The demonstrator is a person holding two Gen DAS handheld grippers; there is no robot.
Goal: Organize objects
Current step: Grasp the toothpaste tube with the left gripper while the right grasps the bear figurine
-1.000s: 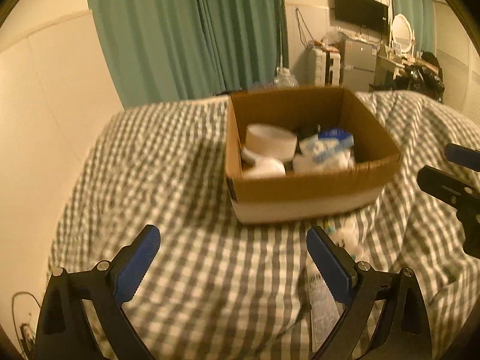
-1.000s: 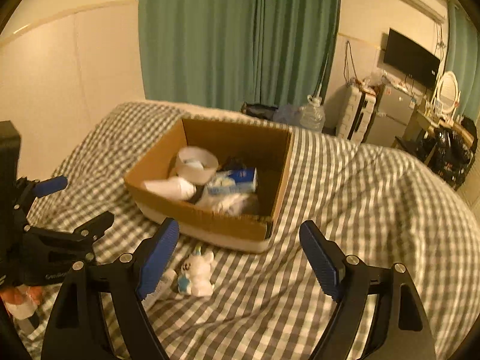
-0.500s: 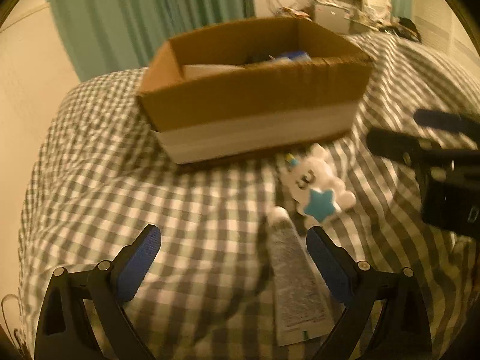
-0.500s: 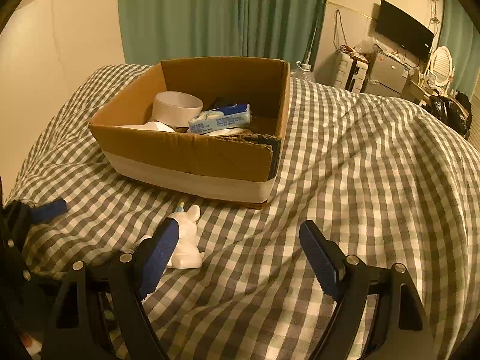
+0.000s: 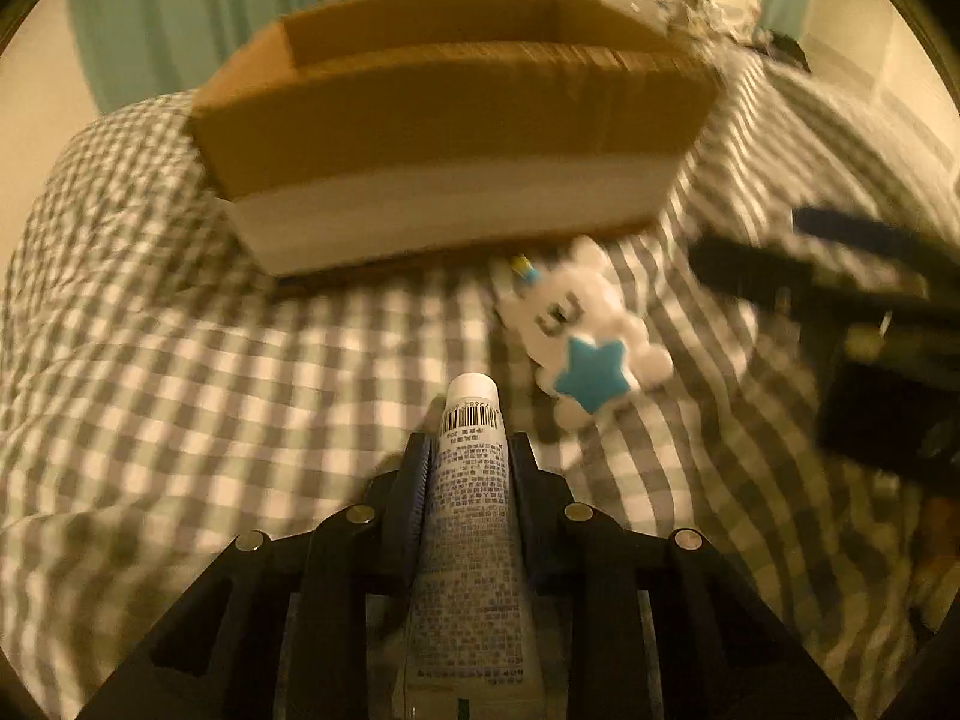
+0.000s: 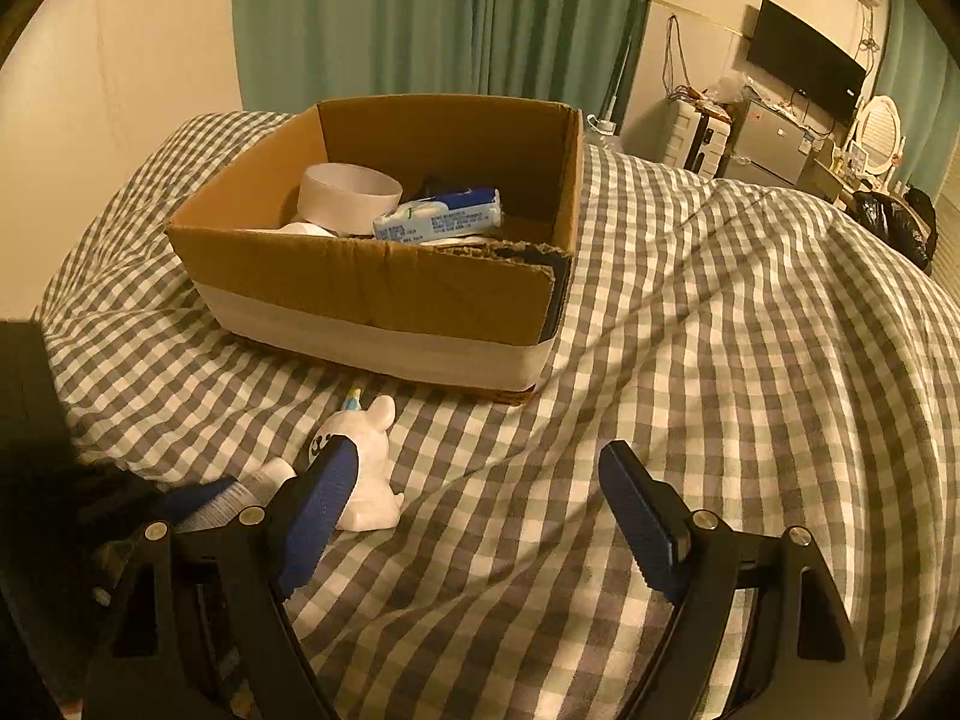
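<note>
- A bed covered in a grey-and-white checked bedspread [image 6: 750,312] fills both views, with green curtains [image 6: 420,18] behind it and a television and cluttered shelves at the far right of the room.
- A cardboard box [image 6: 384,294] sits on the bedspread and, by my reading of the task, serves as the collecting place.
- Several things already lie inside the box: a white roll of tape [image 6: 350,197], a blue-and-white wipes packet [image 6: 438,217], and some white items beneath them that are too hidden to name.
- Two things remain outside, on the bedspread in front of the box: a white tube [image 5: 471,516] and a white unicorn toy [image 5: 585,336] with a blue star on it.
- The left gripper [image 5: 469,453] has its jaws pressed against both sides of the tube, pinching it near the cap end; the tube lies lengthwise between the fingers, cap pointing toward the box. Whether it is lifted off the cloth cannot be told.
- The right gripper [image 6: 480,498] hangs over the bedspread with jaws spread wide and nothing between them; the toy sits just beside its left finger.
- Judged from this, the sorting is well along: the tube is gripped but not yet in the box, and the toy is untouched.
</note>
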